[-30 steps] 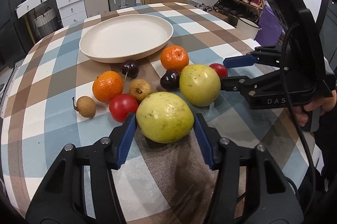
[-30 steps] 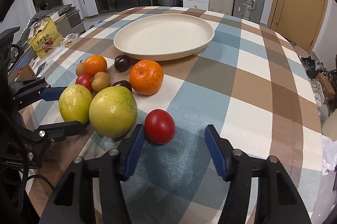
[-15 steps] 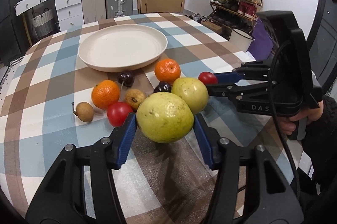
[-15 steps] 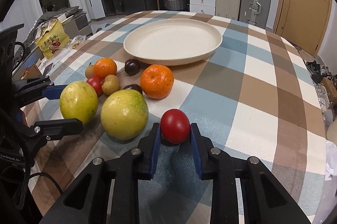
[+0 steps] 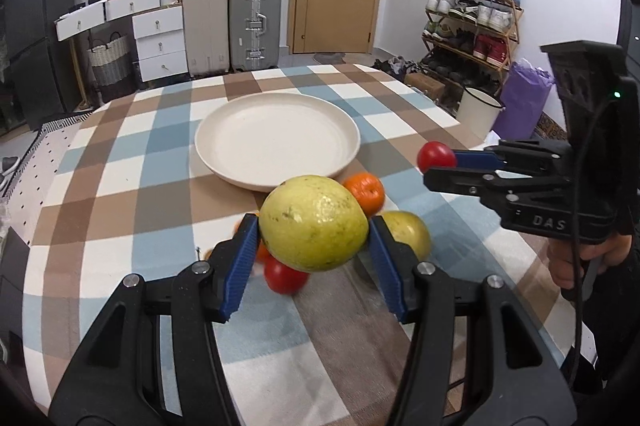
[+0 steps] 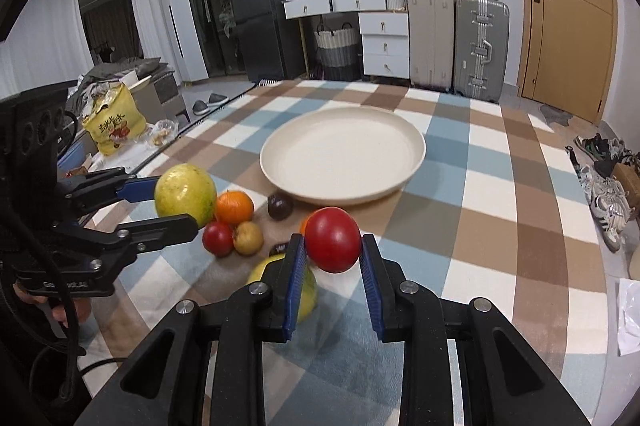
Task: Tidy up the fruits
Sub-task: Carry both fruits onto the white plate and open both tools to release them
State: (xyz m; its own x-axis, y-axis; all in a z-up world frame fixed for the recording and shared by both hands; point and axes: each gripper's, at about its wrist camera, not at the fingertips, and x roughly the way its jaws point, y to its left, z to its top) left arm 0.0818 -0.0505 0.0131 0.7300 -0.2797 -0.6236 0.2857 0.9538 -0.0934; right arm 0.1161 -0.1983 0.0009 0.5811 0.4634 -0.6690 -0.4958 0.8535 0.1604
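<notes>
My left gripper (image 5: 312, 246) is shut on a large yellow-green guava (image 5: 313, 224) and holds it above the table; the same guava (image 6: 185, 195) shows at the left of the right wrist view. My right gripper (image 6: 333, 258) is shut on a red tomato (image 6: 333, 240), also lifted; that tomato (image 5: 436, 156) shows at the right of the left wrist view. An empty cream plate (image 5: 276, 142) (image 6: 342, 154) lies beyond both. On the checked cloth below remain a second guava (image 5: 408, 230), an orange (image 5: 366, 192), a second tomato (image 5: 285, 276) and other small fruits.
In the right wrist view an orange (image 6: 235, 207), a tomato (image 6: 217, 238), a brown longan (image 6: 248, 238) and a dark plum (image 6: 280, 206) lie near the plate's near rim. The table's edge runs at the right. A hand (image 5: 588, 258) holds the right gripper's handle.
The right gripper closed on the red tomato. Both grippers then rose, lifting the guava and the tomato off the cloth; the plate now sits lower and nearer in both views.
</notes>
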